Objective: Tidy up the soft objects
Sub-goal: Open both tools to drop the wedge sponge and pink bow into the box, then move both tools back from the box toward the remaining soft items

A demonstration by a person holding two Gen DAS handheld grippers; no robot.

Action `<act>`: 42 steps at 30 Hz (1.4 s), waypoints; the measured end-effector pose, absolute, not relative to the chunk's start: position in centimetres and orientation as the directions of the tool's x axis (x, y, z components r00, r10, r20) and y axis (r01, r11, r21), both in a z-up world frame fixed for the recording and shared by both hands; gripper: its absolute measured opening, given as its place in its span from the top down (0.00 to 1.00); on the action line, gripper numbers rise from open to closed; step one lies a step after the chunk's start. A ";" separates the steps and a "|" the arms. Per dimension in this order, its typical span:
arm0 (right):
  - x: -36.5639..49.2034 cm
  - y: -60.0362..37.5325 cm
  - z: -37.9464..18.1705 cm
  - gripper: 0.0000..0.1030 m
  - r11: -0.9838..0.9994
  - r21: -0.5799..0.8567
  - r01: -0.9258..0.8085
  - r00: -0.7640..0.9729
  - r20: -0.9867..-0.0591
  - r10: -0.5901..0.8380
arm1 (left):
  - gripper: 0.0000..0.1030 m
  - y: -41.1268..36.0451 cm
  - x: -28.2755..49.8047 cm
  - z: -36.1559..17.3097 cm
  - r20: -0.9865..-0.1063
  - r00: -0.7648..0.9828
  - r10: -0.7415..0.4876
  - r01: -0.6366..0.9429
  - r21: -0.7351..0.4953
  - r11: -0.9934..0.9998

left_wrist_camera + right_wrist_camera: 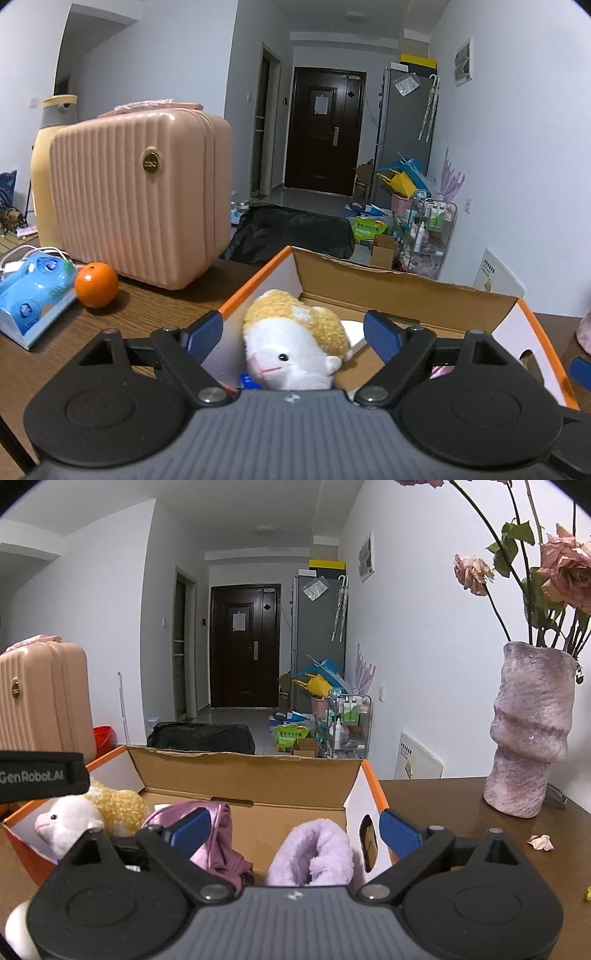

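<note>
Left claw (pixel 293 330) released: blue pads stand spread either side of the plush sheep (pixel 291 347), clear of it. Sheep sits inside the cardboard box (pixel 406 291), white face toward the camera, tan woolly back behind. Right claw (pixel 291 829) also released, pads wide; the lilac fluffy item (pixel 314 853) lies between them in the box, untouched. Beside it, nearer the sheep, a pink satin cloth (pixel 218 834) is bunched on the box floor. Box has orange edging and white outer walls, and stands on the brown table (pixel 147 306).

Legible writing: "GenRobot.AI" on the black strap (pixel 40 775) at the left edge of the right wrist view. Green bag (pixel 291 736) on the far floor carries print too small to read. Gold round badge on the pink ribbed case (pixel 140 199), lettering unreadable.

Other table items: orange (pixel 96 284) just beside a blue tissue pack (pixel 33 299); mauve vase (pixel 532 731) with dried roses, well apart from the box; one fallen petal (pixel 541 842) near the vase.
</note>
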State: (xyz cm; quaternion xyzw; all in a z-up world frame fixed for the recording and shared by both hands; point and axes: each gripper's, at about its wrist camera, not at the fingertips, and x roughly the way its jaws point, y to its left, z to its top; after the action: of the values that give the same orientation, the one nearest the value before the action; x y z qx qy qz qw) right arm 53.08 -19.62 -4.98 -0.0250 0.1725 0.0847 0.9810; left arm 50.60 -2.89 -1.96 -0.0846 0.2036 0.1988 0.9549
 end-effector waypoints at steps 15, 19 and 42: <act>49.7 -20.8 -4.8 0.05 0.987 0.005 -0.161 0.936 -0.317 0.154 | 0.17 -2.4 46.8 -1.9 -0.378 0.849 0.370 -0.416 -0.047 0.908; 48.5 -20.9 -4.6 0.04 0.987 0.010 -0.158 0.939 -0.308 0.154 | 0.15 -2.1 45.5 -1.7 -0.361 0.870 0.335 -0.385 -0.075 0.920; 37.9 -21.6 -4.4 0.00 0.981 0.018 -0.193 0.946 -0.261 0.191 | 0.00 -2.5 35.0 -0.5 -0.228 0.955 0.190 -0.204 -0.039 0.978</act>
State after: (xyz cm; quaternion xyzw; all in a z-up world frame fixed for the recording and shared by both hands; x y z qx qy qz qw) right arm 37.91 -21.56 -4.40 -0.0041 0.1317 0.0971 0.9865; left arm 34.98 -2.55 -0.53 -0.0309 0.1122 0.0997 0.9882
